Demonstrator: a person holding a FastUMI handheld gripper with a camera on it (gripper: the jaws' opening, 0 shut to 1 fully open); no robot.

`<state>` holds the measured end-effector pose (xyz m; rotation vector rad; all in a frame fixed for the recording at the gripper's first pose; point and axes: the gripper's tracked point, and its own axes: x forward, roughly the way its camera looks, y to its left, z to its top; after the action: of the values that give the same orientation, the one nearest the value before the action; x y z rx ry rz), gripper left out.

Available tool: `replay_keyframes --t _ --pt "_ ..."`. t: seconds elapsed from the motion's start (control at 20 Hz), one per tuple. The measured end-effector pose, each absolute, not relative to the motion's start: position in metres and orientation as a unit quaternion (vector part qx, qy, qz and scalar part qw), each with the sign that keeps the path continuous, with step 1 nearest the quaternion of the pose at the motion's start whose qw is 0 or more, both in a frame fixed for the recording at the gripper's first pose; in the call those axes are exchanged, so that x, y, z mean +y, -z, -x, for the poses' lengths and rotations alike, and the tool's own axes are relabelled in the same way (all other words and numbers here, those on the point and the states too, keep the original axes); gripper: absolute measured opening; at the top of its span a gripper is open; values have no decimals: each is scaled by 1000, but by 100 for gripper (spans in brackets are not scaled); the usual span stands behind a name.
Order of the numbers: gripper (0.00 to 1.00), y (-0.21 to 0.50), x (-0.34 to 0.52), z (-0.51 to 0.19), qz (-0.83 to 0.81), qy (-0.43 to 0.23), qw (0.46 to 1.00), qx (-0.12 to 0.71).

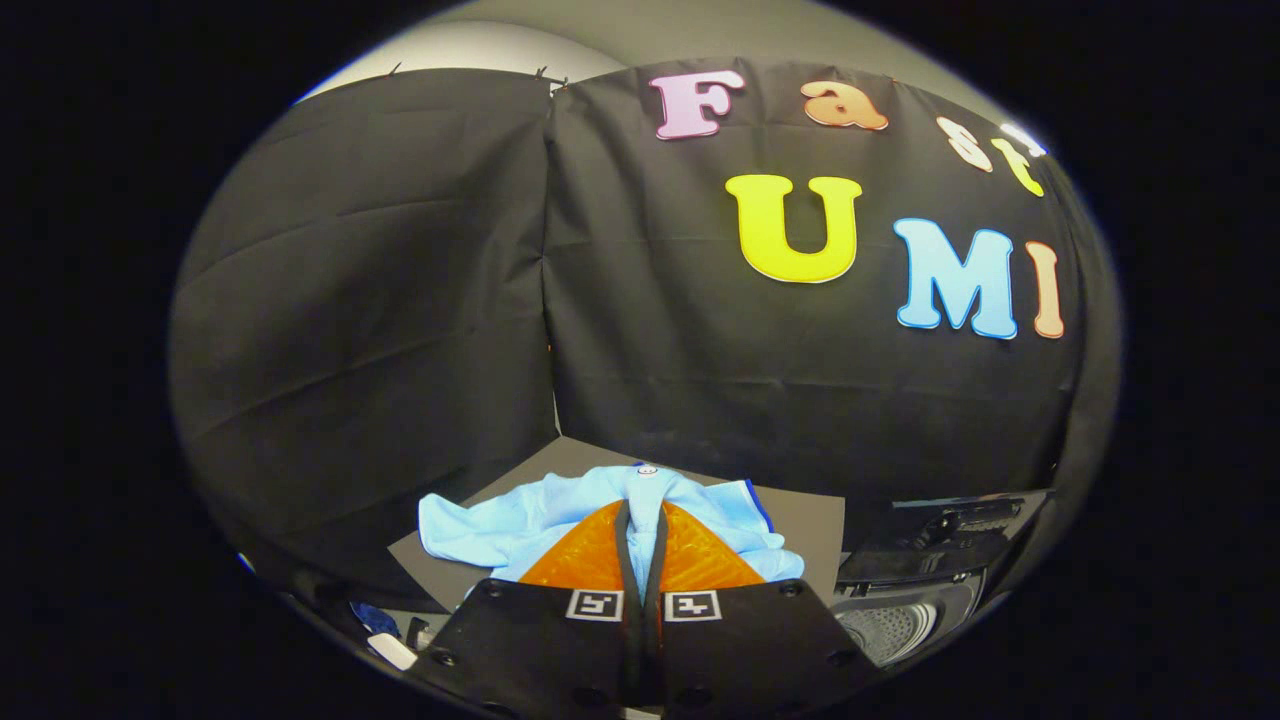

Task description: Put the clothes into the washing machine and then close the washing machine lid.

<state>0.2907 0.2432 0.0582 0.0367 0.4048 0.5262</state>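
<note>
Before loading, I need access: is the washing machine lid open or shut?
Open: the washing machine drum shows, lid raised behind.

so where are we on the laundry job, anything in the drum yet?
Nothing looks done yet. The light blue garment lies on the dark table, outside the washing machine, whose drum shows open off to the side. In hand: the gripper has its fingers nearly together with a fold of the garment between them, apparently pinched. Left: carry it to the drum, drop it in, close the lid.
</note>
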Motion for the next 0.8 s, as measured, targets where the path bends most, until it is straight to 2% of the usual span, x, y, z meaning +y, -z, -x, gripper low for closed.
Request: replay_keyframes --t 0.25,0.8 --pt "1 -66 199 -316 -40 -245 949 196" --pt "1 -75 29 -373 -63 -153 973 159"
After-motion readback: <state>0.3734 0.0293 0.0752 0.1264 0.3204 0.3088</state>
